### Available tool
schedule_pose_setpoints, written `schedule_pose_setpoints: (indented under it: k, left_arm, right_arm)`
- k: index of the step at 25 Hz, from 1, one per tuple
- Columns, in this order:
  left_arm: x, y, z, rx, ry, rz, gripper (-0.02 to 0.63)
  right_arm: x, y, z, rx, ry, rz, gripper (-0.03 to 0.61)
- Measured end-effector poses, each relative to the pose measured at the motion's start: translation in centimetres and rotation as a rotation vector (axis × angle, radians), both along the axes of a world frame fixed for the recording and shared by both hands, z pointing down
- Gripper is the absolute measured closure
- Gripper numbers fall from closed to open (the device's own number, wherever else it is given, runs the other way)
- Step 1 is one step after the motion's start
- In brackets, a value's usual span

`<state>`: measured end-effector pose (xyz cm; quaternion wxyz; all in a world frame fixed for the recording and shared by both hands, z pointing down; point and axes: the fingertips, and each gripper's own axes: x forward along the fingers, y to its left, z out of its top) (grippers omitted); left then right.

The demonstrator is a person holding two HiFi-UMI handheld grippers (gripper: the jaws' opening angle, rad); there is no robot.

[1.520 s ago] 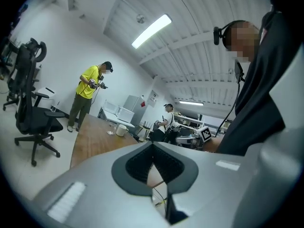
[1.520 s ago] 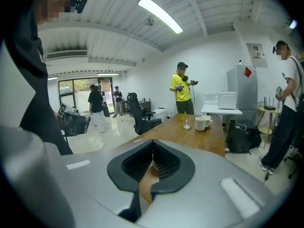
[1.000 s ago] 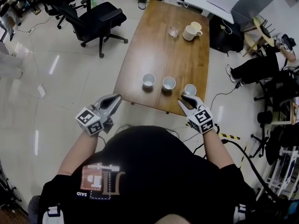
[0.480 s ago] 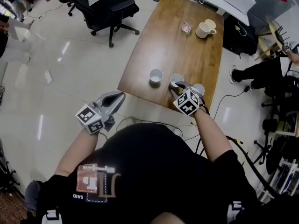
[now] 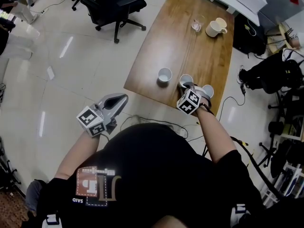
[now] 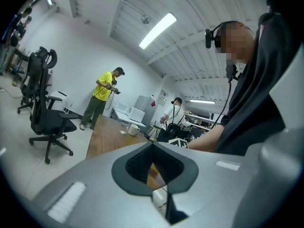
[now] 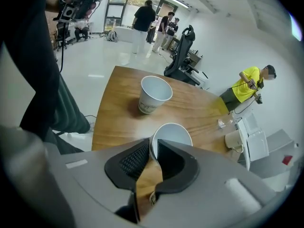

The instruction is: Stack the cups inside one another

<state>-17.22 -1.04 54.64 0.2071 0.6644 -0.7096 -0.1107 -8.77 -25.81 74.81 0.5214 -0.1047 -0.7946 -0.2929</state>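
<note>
Right gripper [image 5: 186, 86] — from beside the right cup [image 5: 208, 90] onto the middle cup [image 5: 185, 79] rim

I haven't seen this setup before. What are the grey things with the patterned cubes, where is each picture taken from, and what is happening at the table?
There is no robot here. A person holds a two-jaw gripper in each hand, and the patterned cubes are part of the grippers. The head view comes from a camera on the person's head, looking down. Each gripper view comes from a camera riding on that gripper, looking along its jaws. On the wooden table, three white paper cups stand near the front edge: the left cup, the middle cup and the right cup. A mug and a small glass stand at the far end. The right gripper pinches the middle cup's wall, one jaw inside and one outside. The left gripper is shut and empty, off the table.
</note>
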Motion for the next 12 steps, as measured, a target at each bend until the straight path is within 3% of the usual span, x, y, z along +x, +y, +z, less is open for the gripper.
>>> schedule_pose_setpoints:
  k: [6,12]
  left_arm:
    - [0.6,-0.5,-0.3,0.005,-0.001,0.017,0.612]
    - [1.1,-1.9,-0.7,0.026,-0.005,0.043,0.612]
  right_arm:
    - [0.4,0.6,-0.8,-0.037,0.003,0.005,0.546]
    - [0.7,0.6,-6.4,-0.153,-0.095,0.084,0.546]
